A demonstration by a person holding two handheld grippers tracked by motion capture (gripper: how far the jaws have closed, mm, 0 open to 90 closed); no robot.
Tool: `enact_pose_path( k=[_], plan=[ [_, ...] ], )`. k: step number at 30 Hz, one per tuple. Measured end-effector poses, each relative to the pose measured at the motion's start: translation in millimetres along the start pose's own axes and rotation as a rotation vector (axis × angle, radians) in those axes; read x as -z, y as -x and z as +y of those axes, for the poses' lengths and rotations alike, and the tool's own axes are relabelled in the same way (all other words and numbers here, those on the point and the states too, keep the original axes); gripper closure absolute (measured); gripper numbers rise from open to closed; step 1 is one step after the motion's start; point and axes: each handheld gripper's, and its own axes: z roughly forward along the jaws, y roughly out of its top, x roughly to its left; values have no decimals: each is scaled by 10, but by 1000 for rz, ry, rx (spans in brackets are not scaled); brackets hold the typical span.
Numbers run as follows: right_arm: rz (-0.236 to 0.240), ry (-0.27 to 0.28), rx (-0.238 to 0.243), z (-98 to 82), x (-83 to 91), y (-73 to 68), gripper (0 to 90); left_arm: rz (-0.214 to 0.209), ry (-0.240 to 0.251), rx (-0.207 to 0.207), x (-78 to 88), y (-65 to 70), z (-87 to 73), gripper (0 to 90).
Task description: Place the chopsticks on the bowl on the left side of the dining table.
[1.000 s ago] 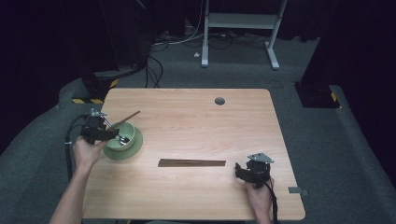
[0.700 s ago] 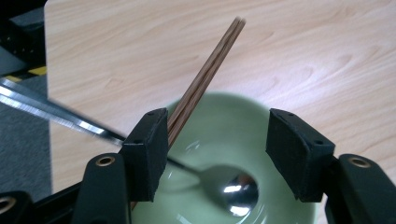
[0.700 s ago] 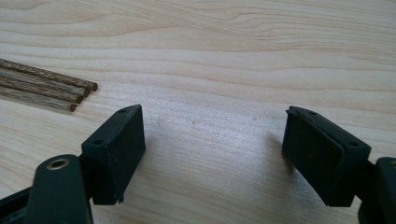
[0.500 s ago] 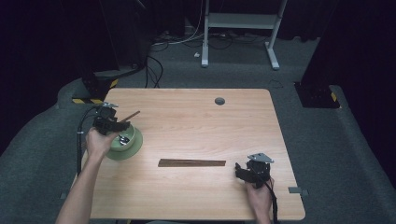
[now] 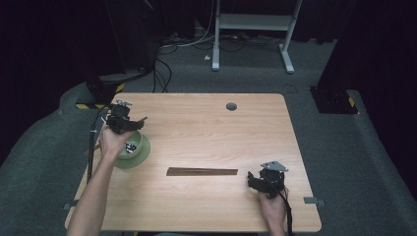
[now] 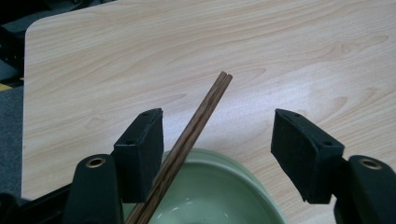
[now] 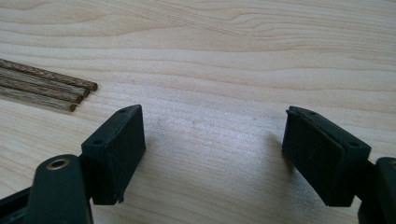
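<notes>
Wooden table (image 5: 206,123) | green bowl (image 6: 210,186): chopsticks (image 6: 196,126) | left claw (image 6: 217,149) opening, wide | right claw (image 7: 212,154) wide, empty

A pair of brown chopsticks (image 6: 198,122) is lying across a green bowl's (image 6: 219,186) rim, pointing toward one o'clock, touching the left pad (image 6: 142,151) between jaws that have just been opening above a wooden table (image 6: 280,56).
</notes>
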Motion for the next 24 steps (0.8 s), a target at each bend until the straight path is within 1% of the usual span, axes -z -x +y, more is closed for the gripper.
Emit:
enact_pose_path(
  k=[3, 8, 9, 17, 24],
  plan=[
    [0, 0, 1, 0, 0, 1, 207, 0, 7, 9, -33, -2, 16, 345],
    [0, -1, 0, 0, 0, 0, 207, 18, -28, 28, -138, -53, -1, 340],
    [0, -1, 0, 0, 0, 0, 207, 23, -29, 27, -147, -55, -4, 339],
    [3, 0, 4, 0, 0, 1, 207, 18, -30, 26, -206, -28, -3, 341],
    [4, 0, 4, 0, 0, 0, 207, 16, -49, 26, -253, -33, -14, 343]
  ],
)
